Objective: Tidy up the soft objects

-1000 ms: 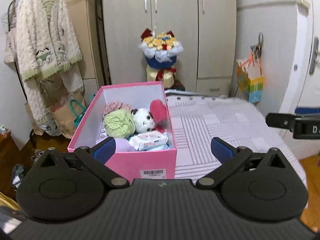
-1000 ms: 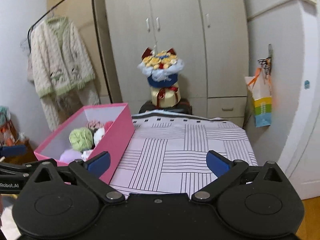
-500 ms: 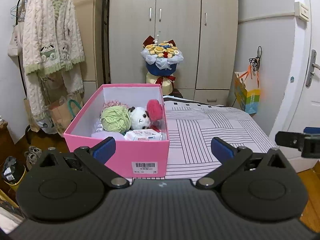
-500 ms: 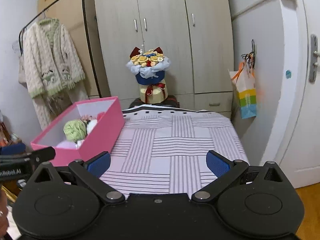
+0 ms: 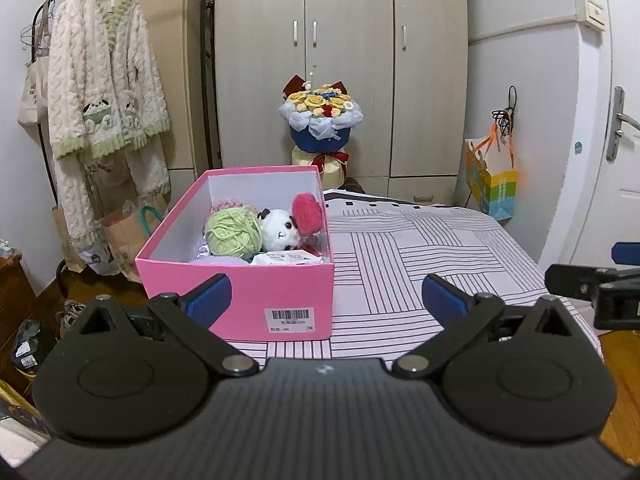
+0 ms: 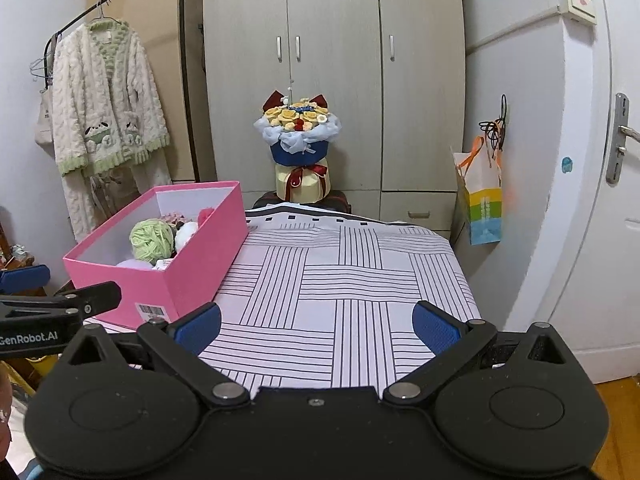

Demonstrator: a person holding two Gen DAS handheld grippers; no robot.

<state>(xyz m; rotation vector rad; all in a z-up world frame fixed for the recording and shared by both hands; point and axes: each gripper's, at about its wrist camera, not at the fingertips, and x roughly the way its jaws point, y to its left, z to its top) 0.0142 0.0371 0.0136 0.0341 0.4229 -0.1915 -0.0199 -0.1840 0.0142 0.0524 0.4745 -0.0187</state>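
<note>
Left tool [image 5: 326, 296]: fingers spread wide, nothing between the blue pads [image 5: 210, 295]. It hangs off the near edge of the bed, pointed at the pink box [image 5: 240, 292]. Left pad overlaps the box's front wall in view; cannot tell if it touches.

Right tool [image 6: 316, 322]: fingers also apart, empty, over the near edge of the striped bedspread [image 6: 352, 272], right of the box. Each tool shows at the edge of the other's camera view.

Box sits on the left near corner of the bed, lid off, barcode label [image 5: 289, 317] on the front wall. Inside:
- green yarn ball [image 5: 233, 233], left-centre
- white panda plush [image 5: 281, 231] just right of it, touching
- red fluffy pompom [image 5: 307, 215] against the right wall, above the plush
- pink knitted item [image 5: 229, 204] behind the yarn, mostly hidden
- lilac soft item [image 5: 224, 261] at the front, under the yarn
- white tissue pack [image 5: 285, 258] at the front right

Bedspread right of the box carries no objects.

Background: wardrobe [image 6: 332, 72] behind the bed, flower bouquet [image 6: 298, 130] in front of it, cream knit cardigan [image 5: 106, 80] on a rack to the left, colourful paper bag [image 6: 480, 200] hanging on the right wall, door handle [image 6: 618, 140] far right.
</note>
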